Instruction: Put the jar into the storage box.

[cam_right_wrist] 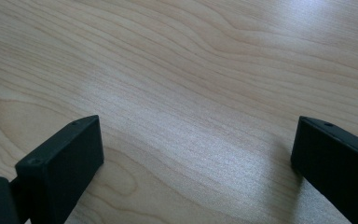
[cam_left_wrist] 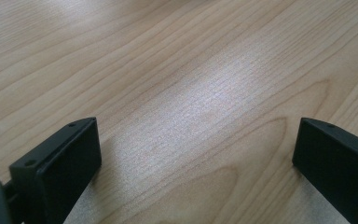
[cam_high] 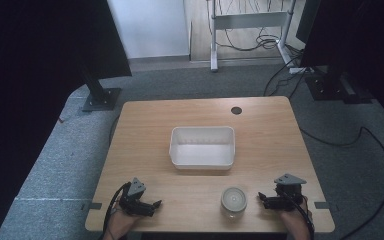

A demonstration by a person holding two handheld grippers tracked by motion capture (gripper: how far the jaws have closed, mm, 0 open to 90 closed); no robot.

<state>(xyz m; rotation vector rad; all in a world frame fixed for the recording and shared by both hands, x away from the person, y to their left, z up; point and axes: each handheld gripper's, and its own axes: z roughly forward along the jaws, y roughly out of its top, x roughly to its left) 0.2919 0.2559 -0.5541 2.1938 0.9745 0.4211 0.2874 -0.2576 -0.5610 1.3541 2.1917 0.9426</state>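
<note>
Desk: a light wooden desk (cam_high: 145,130) with a round cable hole (cam_high: 236,110) near its far edge, standing on grey carpet (cam_high: 55,155).

Left gripper: the left gripper (cam_high: 156,204) sits low at the near left corner of the desk, held by a hand coming in from the bottom edge of the high view, its grey three-cornered plate on top and its tips pointing right, toward the middle of the near edge.

Left jaws: in the left gripper view the left gripper (cam_left_wrist: 193,149) shows two black jaws spread wide, with bare wood grain between them and nothing held.

Right gripper: the right gripper (cam_high: 261,198) sits at the near right corner of the desk, its tips pointing left.

Right jaws: in the right gripper view the right gripper (cam_right_wrist: 196,149) shows jaws wide apart over bare wood, gripping nothing.

Jar: a small clear glass jar (cam_high: 234,202) stands upright near the front edge, right of centre, just beside the right gripper's tips but apart from them, and well apart from the left gripper.

Tub: a white rectangular plastic tub (cam_high: 180,152) rests at the middle of the desk, beyond the jar and both grippers; its inside looks white all over.

Surroundings: dark panels on metal feet stand left and right, and cables trail on the floor beyond the desk.
</note>
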